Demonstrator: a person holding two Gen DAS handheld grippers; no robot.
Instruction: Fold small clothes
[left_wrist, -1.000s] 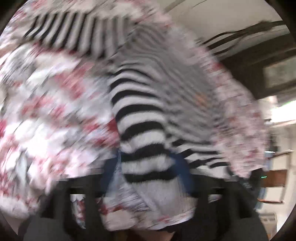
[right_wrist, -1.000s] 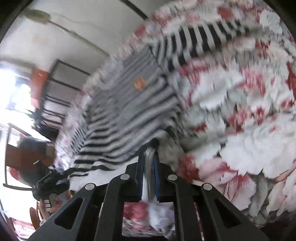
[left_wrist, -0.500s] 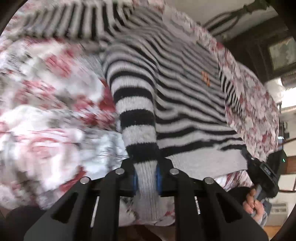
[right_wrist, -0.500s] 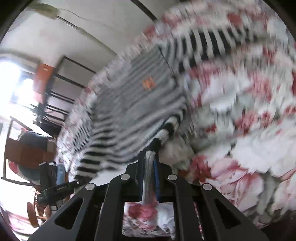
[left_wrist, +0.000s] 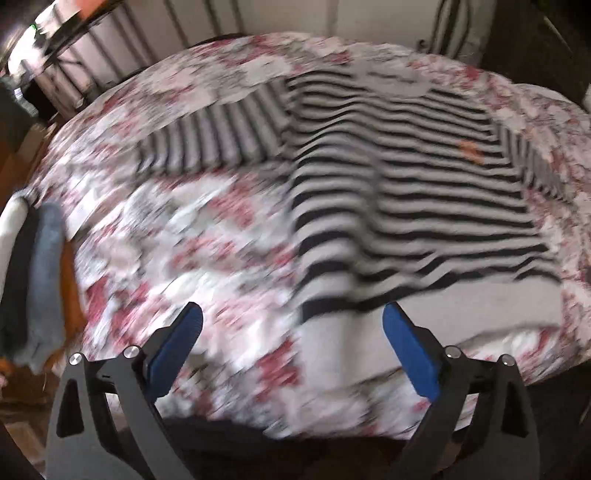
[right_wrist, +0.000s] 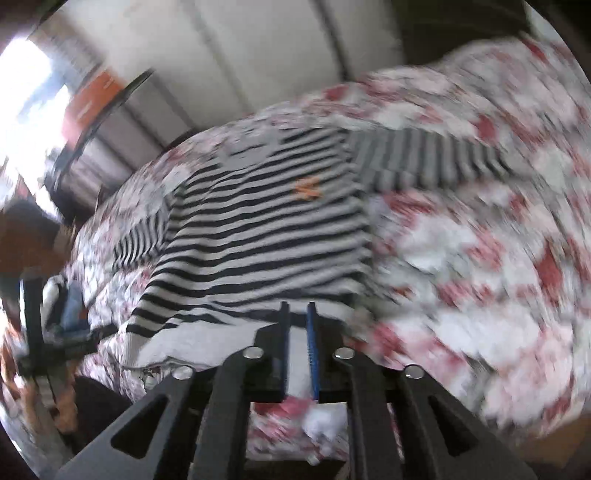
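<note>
The black-and-white striped knit sweater (left_wrist: 406, 192) lies flat on the round tabletop covered by a red-and-white floral cloth (left_wrist: 177, 236). In the left wrist view it occupies the 1 to 3 o'clock region, with one sleeve spread toward 11 o'clock and the plain pale hem band nearest the camera. This spread layout exposes the body, both sleeves and the small orange chest emblem (right_wrist: 308, 187), which suits a garment being prepared for folding.

The left gripper (left_wrist: 291, 325) has its jaws released; they have just been opening, and nothing is pressed between the blue pads. The hem band sits just beyond and partly between the tips, indicating a completed lay-down.

The right gripper (right_wrist: 297, 314) has jaws standing at a narrow gap, having just been opening slightly. The pale hem shows through the gap; whether the pads grip fabric cannot be determined owing to blur.

A stack of grey and blue folded textiles (left_wrist: 40, 280) stands at the 9 o'clock edge, probably finished items.
</note>
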